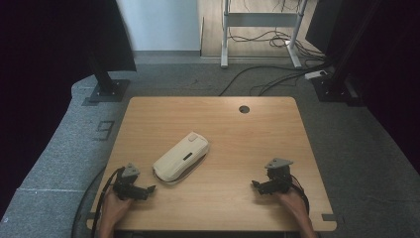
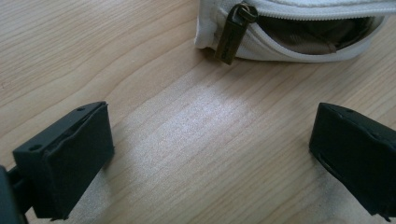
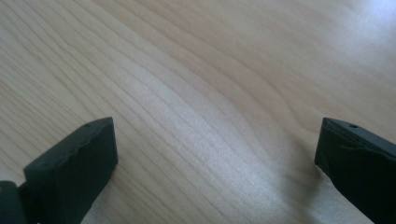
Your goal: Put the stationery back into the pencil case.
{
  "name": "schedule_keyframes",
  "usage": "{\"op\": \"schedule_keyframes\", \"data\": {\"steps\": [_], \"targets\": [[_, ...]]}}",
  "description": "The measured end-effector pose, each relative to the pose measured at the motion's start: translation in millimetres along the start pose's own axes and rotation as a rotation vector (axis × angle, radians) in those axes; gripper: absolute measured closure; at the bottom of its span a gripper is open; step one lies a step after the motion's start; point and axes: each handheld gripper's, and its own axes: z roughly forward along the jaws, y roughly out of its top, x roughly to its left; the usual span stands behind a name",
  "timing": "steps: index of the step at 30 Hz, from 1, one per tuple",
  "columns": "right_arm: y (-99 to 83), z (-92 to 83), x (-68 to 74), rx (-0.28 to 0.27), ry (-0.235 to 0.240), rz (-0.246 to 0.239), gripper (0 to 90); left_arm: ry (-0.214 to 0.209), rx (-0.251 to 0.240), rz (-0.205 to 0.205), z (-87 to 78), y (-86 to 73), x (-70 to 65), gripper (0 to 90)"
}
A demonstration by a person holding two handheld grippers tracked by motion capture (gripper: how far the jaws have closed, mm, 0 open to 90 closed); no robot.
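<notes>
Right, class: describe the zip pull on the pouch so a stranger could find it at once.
Start at the wooden table and find the cream pouch lying near its middle. At the pouch's end nearest the left claw hangs the zip pull: a small dull-bronze metal tab, the only dark metal piece against the pale fabric.

Dim, dark-cornered high view; table (image 1: 223,129) glare, perhaps from overhead.

The pouch (image 2: 299,32) gets chopped off by the top and right edge in the left gripper view, so you can't tell how far the zip is open. What's inside the opening is just a dark blur. From the high view the small dark mark on its top is too tiny to read (label maybe?). Both forearms run off the bottom edge there.
</notes>
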Motion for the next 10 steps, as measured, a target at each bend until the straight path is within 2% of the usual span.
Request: {"op": "schedule_keyframes", "data": {"steps": [1, 10], "targets": [[-1.3, 0.2, -0.8, -0.006, 0.006, 0.011, 0.0, 0.001, 0.000, 0.001, 0.1, 0.0, -0.1, 0.0], [-2.0, 0.2, -0.4, -0.007, 0.002, 0.010, 0.0, 0.017, 0.003, -0.013, 1.4, 1.5, -1.8, 0.0]]}}
